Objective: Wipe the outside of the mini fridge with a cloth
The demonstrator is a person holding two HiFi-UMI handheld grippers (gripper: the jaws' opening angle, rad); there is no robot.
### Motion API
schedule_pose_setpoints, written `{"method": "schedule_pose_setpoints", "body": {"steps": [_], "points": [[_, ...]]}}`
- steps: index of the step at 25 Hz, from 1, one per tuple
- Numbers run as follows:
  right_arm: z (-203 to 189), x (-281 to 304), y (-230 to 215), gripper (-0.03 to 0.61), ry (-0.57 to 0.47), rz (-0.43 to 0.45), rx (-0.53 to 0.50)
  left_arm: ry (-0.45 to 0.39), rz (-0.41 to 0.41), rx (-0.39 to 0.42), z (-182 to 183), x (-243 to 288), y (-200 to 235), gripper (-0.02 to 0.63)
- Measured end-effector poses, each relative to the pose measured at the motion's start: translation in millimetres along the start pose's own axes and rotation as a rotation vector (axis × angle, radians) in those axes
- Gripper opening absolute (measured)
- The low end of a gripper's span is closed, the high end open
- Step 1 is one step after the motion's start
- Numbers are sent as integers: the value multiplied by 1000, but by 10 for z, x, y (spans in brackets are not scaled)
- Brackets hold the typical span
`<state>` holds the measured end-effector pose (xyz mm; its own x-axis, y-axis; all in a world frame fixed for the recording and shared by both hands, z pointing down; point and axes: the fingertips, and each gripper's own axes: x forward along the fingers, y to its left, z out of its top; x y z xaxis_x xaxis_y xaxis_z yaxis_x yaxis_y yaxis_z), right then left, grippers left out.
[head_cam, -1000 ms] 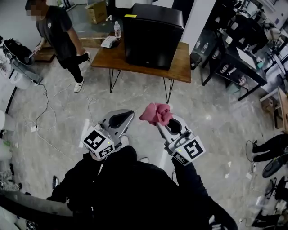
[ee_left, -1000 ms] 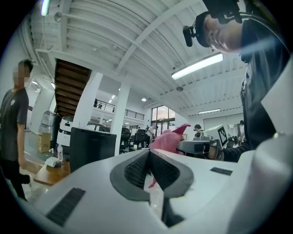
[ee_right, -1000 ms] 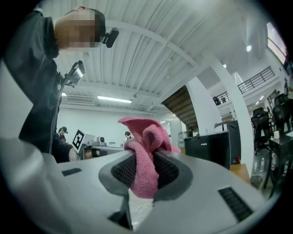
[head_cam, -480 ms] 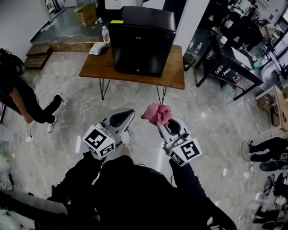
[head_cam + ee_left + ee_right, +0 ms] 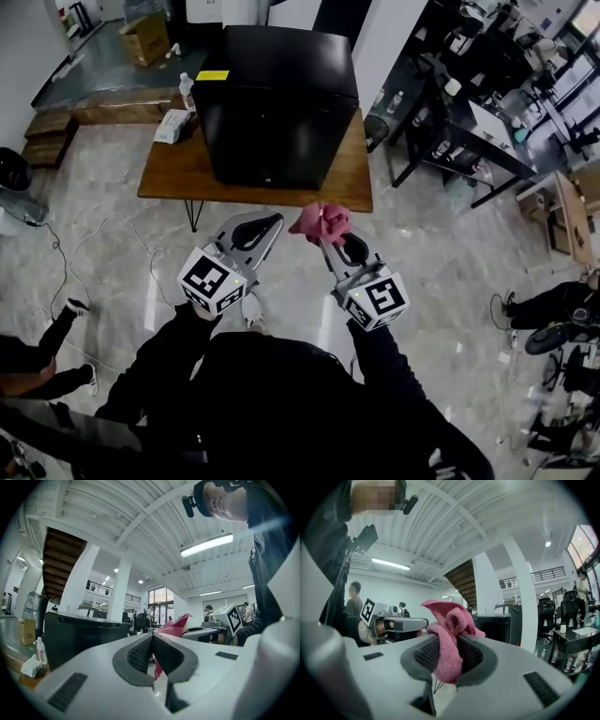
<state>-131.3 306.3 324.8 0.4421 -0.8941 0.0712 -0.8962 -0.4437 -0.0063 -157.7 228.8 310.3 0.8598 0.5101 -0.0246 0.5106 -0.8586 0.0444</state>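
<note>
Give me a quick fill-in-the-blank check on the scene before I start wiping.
The crumpled pink towelling cloth is clamped in the right tongs; the left tongs are shut and hold ___.
In the head view, the clear plastic water bottle stands on the brown wooden table, to the ___ of the black box-shaped mini fridge.
The small rectangular sticker on the fridge's top is ___.
Missing words: nothing; left; yellow.

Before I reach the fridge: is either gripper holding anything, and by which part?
The right gripper has its jaws clamped on the pink cloth at its bunched middle; the left gripper is shut, empty.
</note>
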Motion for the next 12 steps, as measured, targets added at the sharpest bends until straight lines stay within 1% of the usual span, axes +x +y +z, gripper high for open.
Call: {"method": "schedule_pose_setpoints", "body": {"steps": [4,6,9,12], "points": [[-43,536,-372,84,11,-98,-11,2,-49,-13,-41,284,541,6],[-52,755,-599,84,13,-161,-34,6,-65,-6,-75,444,776,6],[-50,1017,-998,83,15,-261,-73,9,-66,9,-138,729,1075,6],[-29,1206,-1350,83,26,-323,-112,1,-53,2,-179,988,1259,6]]}}
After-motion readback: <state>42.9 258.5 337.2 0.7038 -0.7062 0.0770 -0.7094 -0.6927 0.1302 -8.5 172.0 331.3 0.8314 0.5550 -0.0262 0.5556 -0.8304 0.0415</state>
